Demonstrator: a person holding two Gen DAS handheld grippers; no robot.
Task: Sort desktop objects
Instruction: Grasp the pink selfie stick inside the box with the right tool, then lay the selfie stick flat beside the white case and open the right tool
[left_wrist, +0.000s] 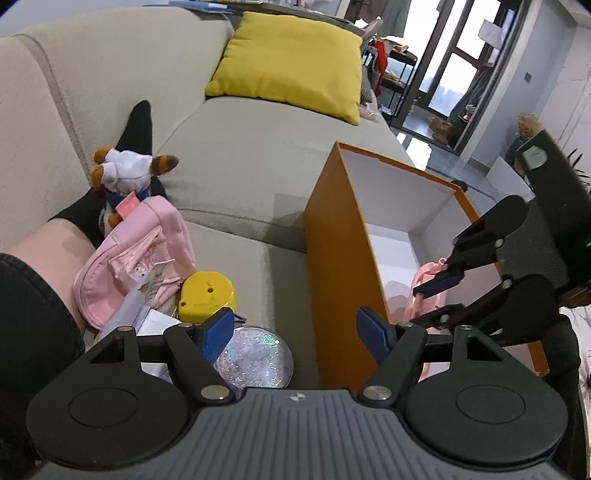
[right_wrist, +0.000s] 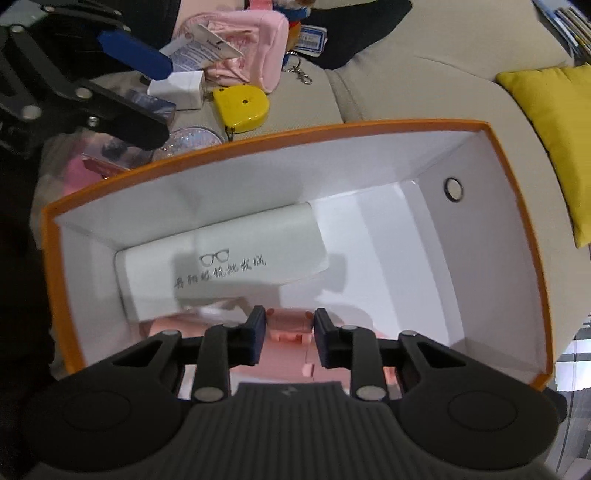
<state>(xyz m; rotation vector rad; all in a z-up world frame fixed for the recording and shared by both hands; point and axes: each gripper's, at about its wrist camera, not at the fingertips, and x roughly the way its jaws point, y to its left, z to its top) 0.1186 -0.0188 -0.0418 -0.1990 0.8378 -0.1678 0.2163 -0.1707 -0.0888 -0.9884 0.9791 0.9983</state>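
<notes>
Claw positions differ between the two hands. The right claw (right_wrist: 288, 338) is lowered inside the orange box (right_wrist: 258, 131), its blue pads (right_wrist: 256, 332) set partly apart on either side of a pink object (right_wrist: 290, 325) lying on the box floor; whether the pads touch it cannot be told, so it may be just set down or about to be gripped. The left claw (left_wrist: 295, 332) is held spread wide and empty above the sofa seat (left_wrist: 251, 155), just beside the box's outer wall, probably kept ready for the next item.

Inside the box, a white glasses case (right_wrist: 221, 258) printed with a spectacles drawing is laid flat against the far wall, with the pink object just in front of it; the rest of the white floor is bare.

The unsorted things are heaped on the sofa, close against the box, presumably so each can be lifted over the rim in a short move: a yellow tape measure (left_wrist: 207, 295), a glittery round disc (left_wrist: 255, 356), a pink pouch (left_wrist: 140, 251) with a paper tag, a white charger block (right_wrist: 177, 88), a keyring clasp (right_wrist: 301, 75) and a plush toy (left_wrist: 125, 173).

A yellow cushion (left_wrist: 291, 62) is propped farther back, well apart. The box's tall wall stands between the heap and the interior, and the person's leg (left_wrist: 33, 266) lies beside the heap.
</notes>
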